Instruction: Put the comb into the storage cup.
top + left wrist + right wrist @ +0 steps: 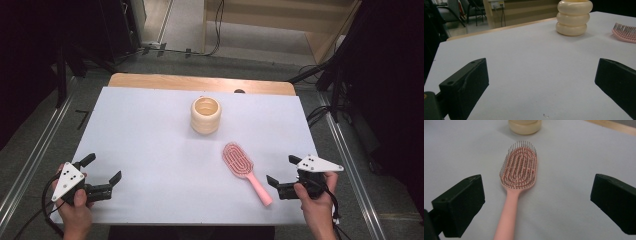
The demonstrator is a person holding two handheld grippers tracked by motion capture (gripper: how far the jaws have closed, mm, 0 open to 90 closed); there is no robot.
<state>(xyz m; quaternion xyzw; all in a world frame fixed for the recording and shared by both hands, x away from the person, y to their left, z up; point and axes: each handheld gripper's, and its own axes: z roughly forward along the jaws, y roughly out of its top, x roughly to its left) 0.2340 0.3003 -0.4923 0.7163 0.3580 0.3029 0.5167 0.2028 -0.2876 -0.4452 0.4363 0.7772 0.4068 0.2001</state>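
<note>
Right gripper wide open, just beside pink hairbrush handle; thin handle lies flat on surface, could slip out.

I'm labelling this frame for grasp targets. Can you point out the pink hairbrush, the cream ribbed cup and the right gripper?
pink hairbrush (pixel 519 167): right gripper view, middle of the bristle head.
cream ribbed cup (pixel 205 122): high view, outer wall facing the person.
right gripper (pixel 285 172): high view, midway between its open fingers.
</note>
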